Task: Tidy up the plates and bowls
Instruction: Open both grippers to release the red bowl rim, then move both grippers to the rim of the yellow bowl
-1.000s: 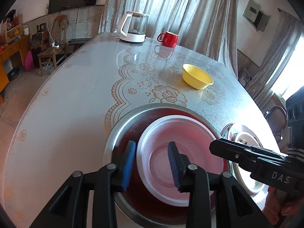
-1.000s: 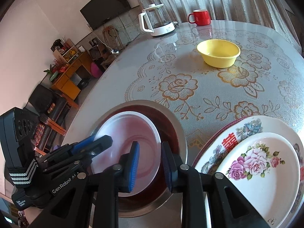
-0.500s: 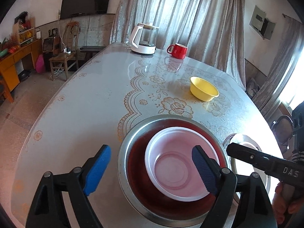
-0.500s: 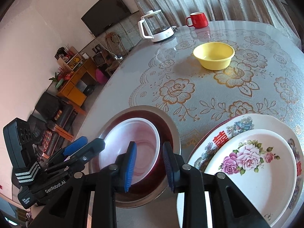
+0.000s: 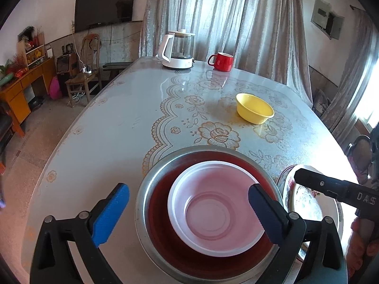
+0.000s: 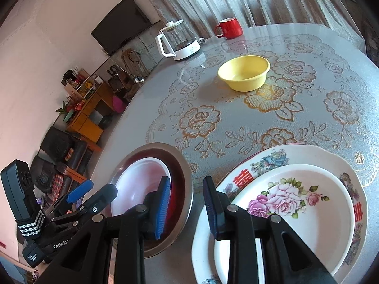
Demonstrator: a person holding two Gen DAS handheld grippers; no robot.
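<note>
— Where are the bowls?
— White bowl (image 5: 214, 209) nested in the steel bowl (image 5: 151, 184), near edge; yellow bowl (image 5: 254, 108) farther off.
— The grippers?
— Left gripper (image 5: 189, 209) opening wide around the white bowl, not touching; right gripper (image 6: 187, 203) narrowly parted, empty.

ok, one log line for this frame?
left claw: opening, empty | white bowl: nested in steel bowl | right claw: slightly open, empty | yellow bowl: loose on table

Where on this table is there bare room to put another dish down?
Free: the wide stretch left of the yellow bowl, reaching back to the kettle. Crowded: the near edge, with the steel basin beside the stacked plates.
</note>
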